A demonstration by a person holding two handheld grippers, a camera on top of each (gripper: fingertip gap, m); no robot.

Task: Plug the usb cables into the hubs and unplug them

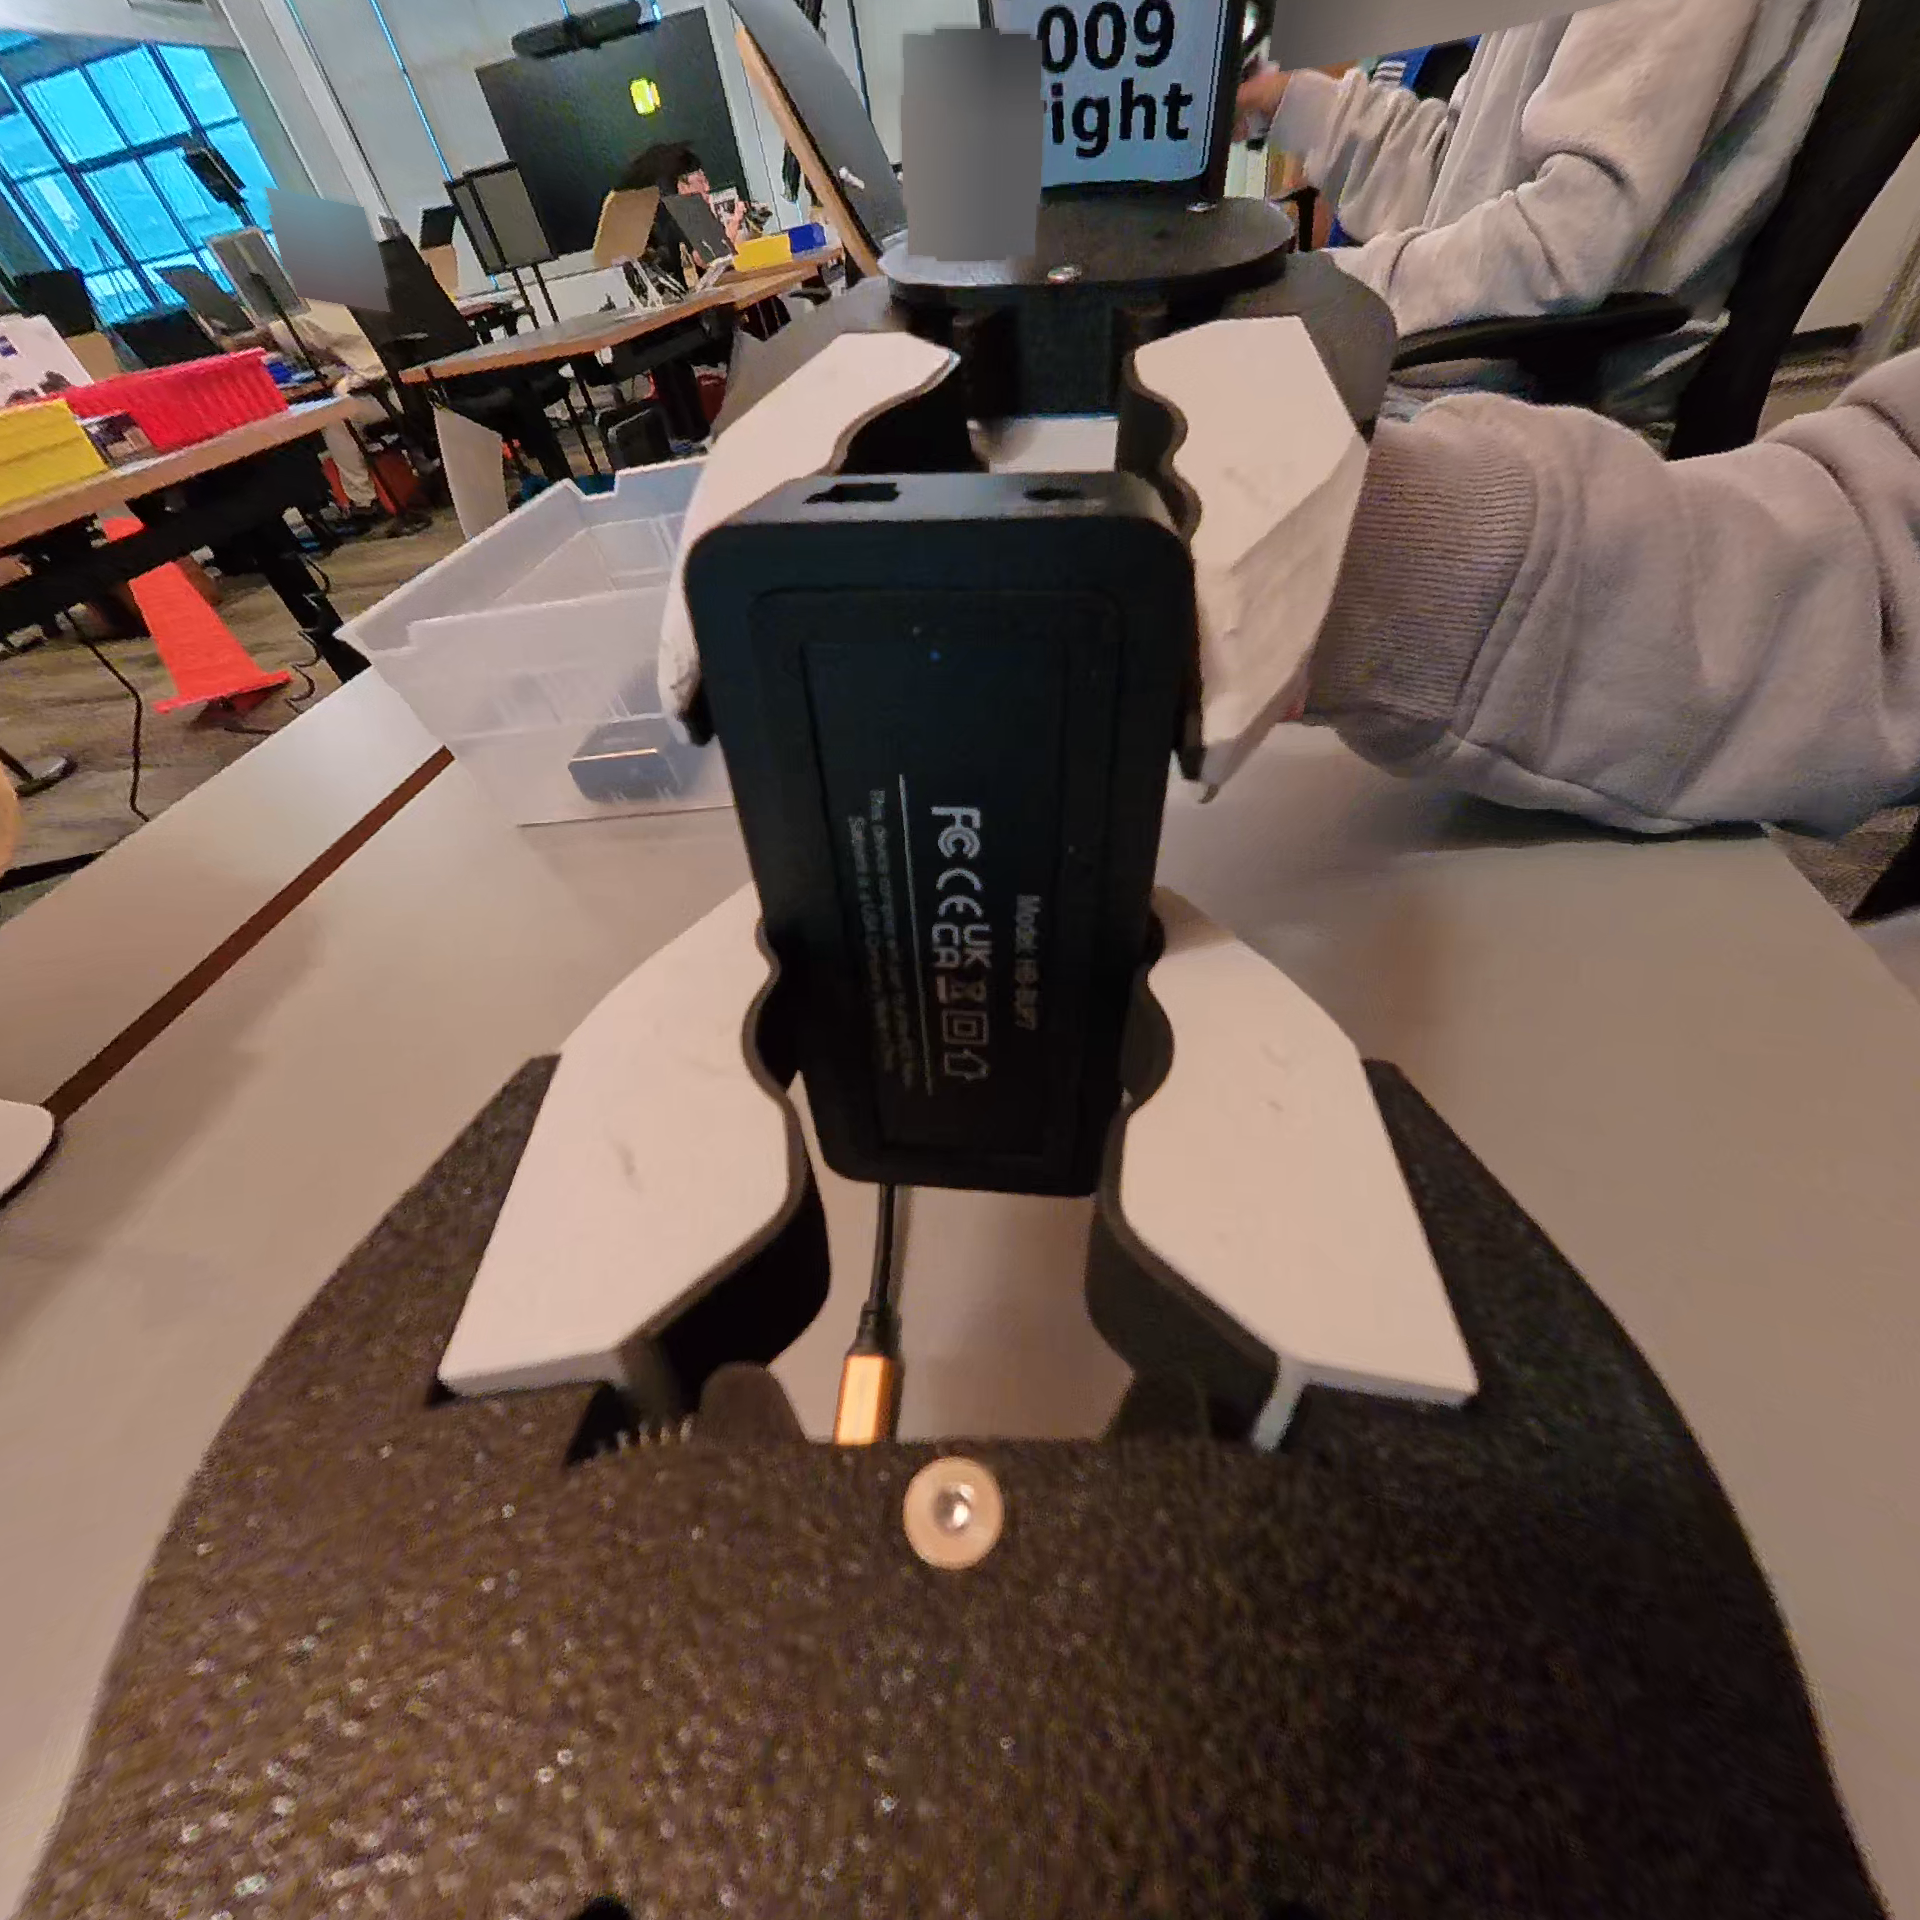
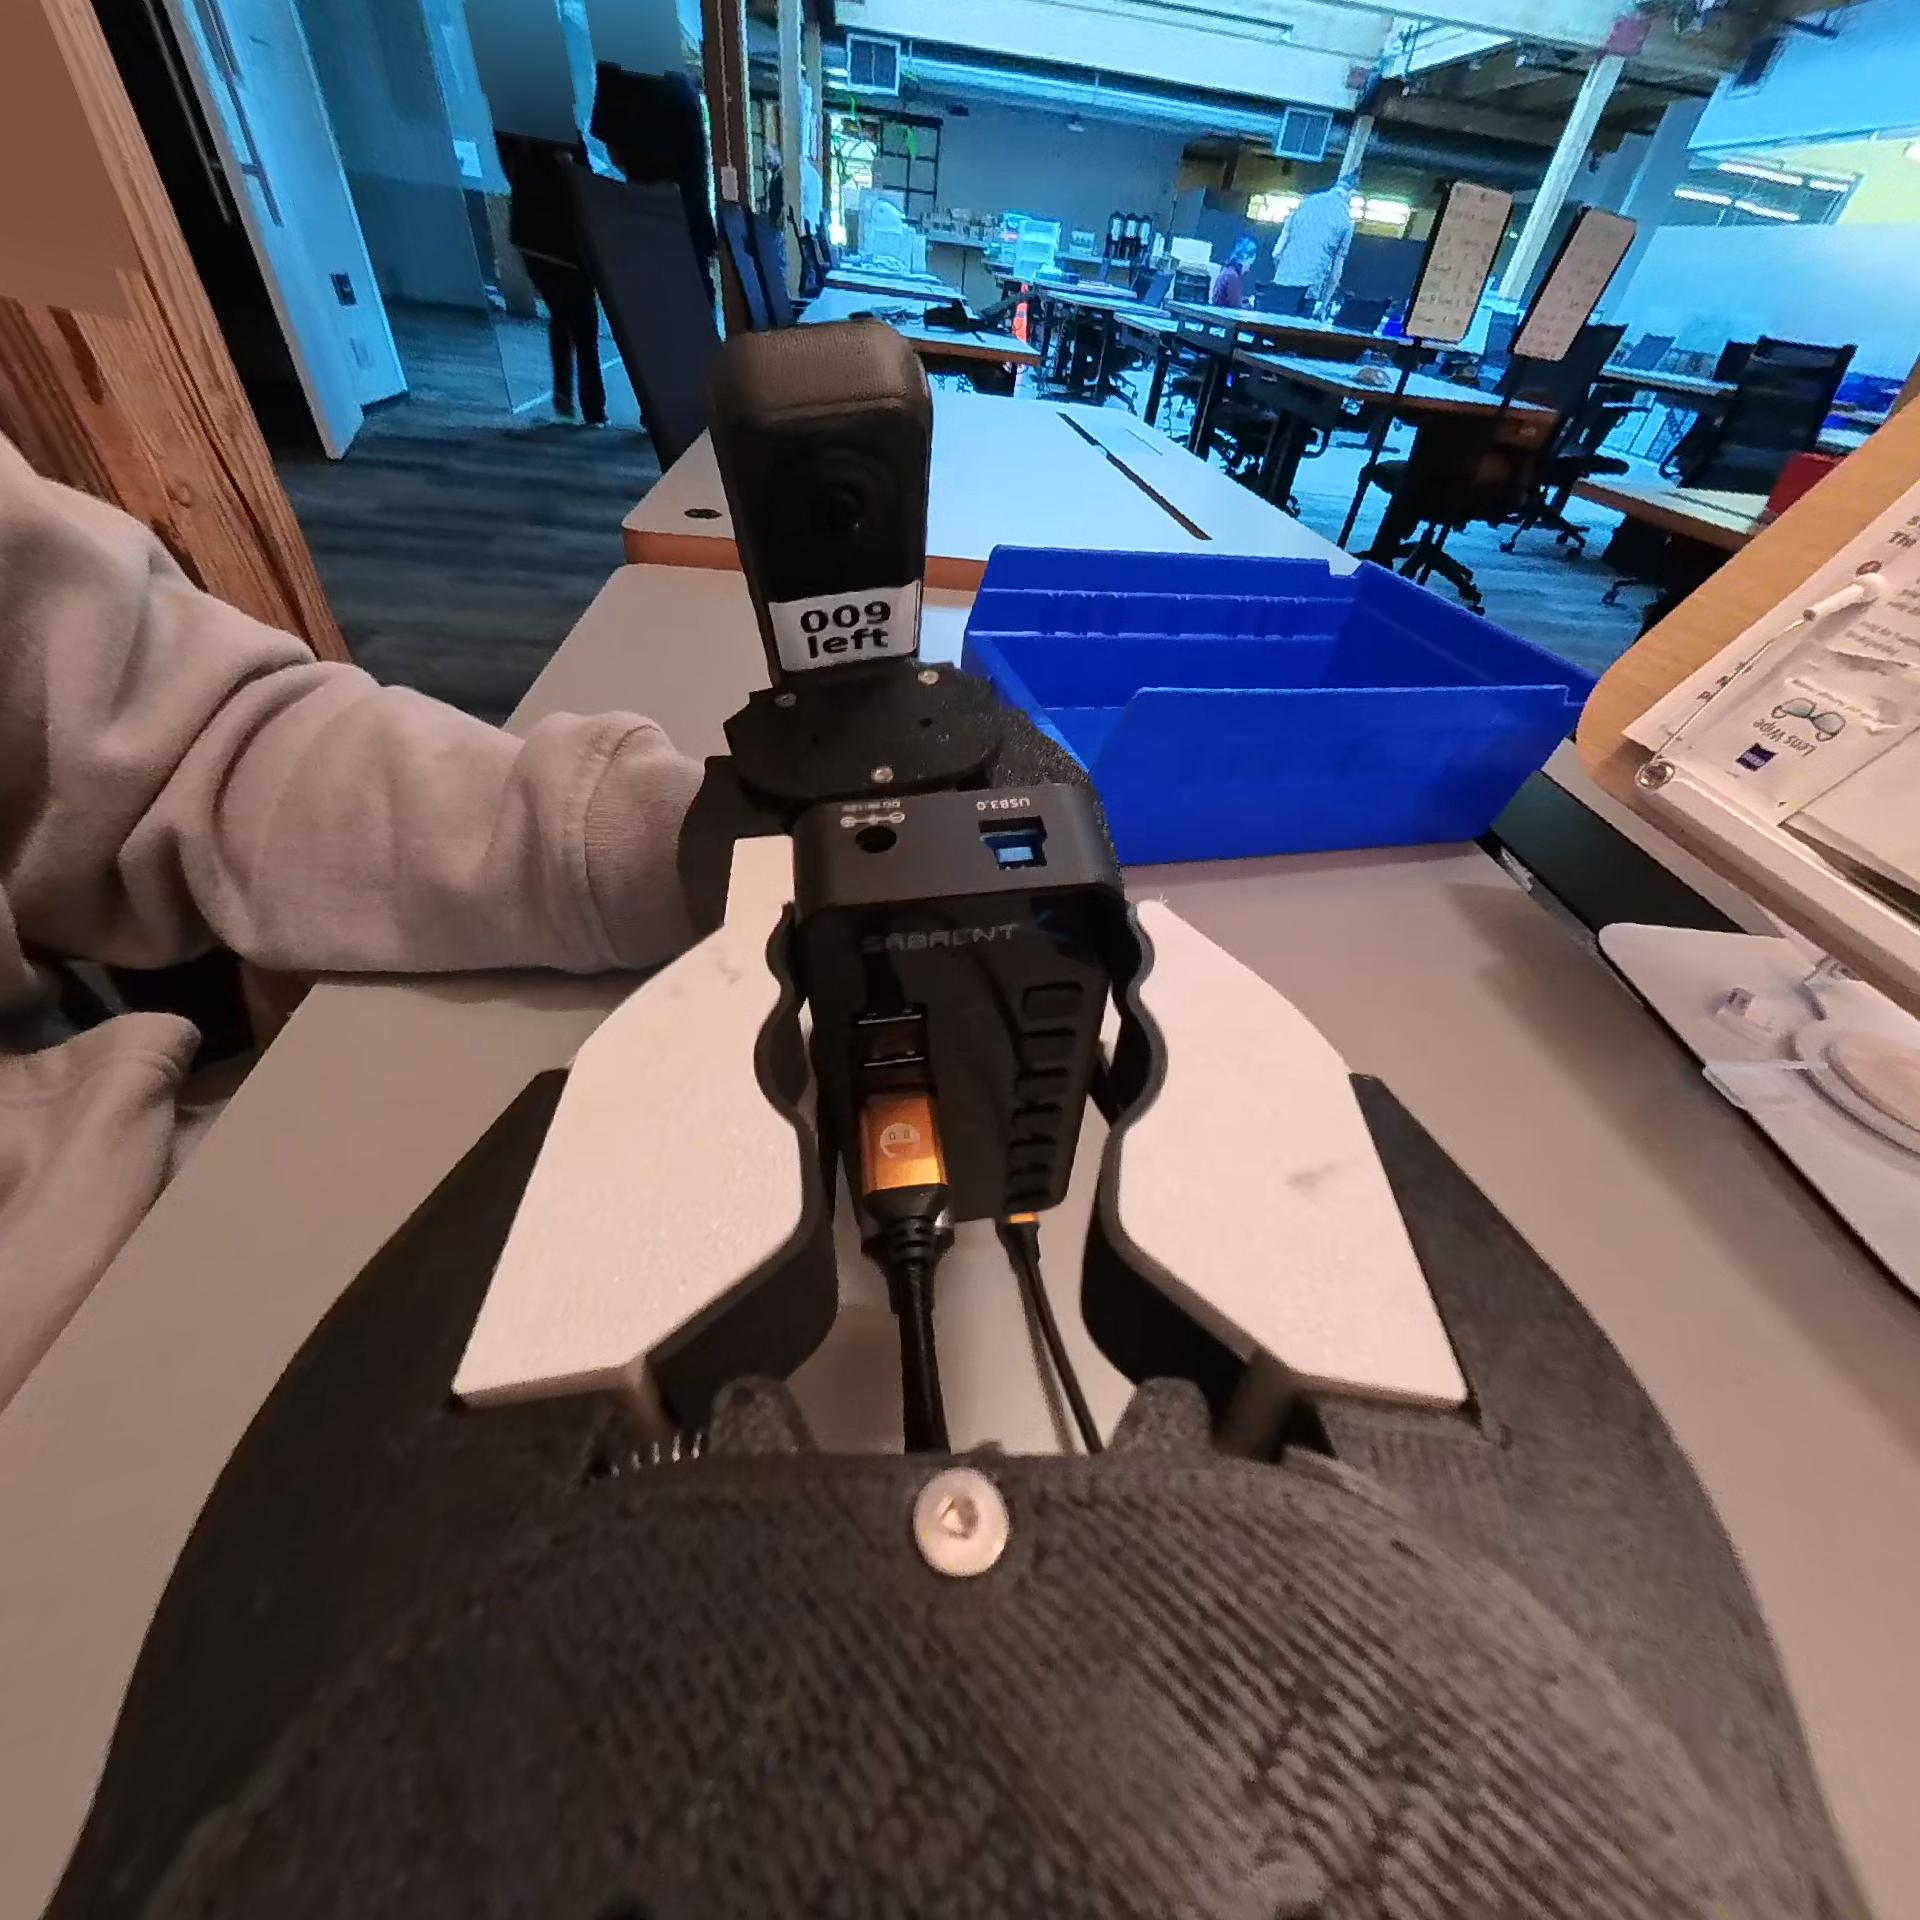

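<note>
A black USB hub (image 1: 935,831) stands upright between my two grippers, which face each other. The left wrist view shows its labelled underside. The right wrist view shows its port face (image 2: 966,997), where an orange USB plug (image 2: 902,1143) with a black cable sits in a port. My left gripper (image 1: 956,935) is shut on the hub's sides. My right gripper (image 2: 961,935) is shut on the same hub from the opposite side and shows across from me (image 1: 945,727). A thin cable (image 2: 1039,1299) leaves the hub's lower end. An orange plug (image 1: 868,1392) hangs below the hub.
A clear plastic bin (image 1: 520,644) stands on the grey table (image 1: 1455,1039) behind the hub. A blue bin (image 2: 1278,707) sits at the far right. A wooden board with papers (image 2: 1766,727) and a white stand base (image 2: 1704,966) are on the right. Grey sleeves (image 1: 1610,623) hold both grippers.
</note>
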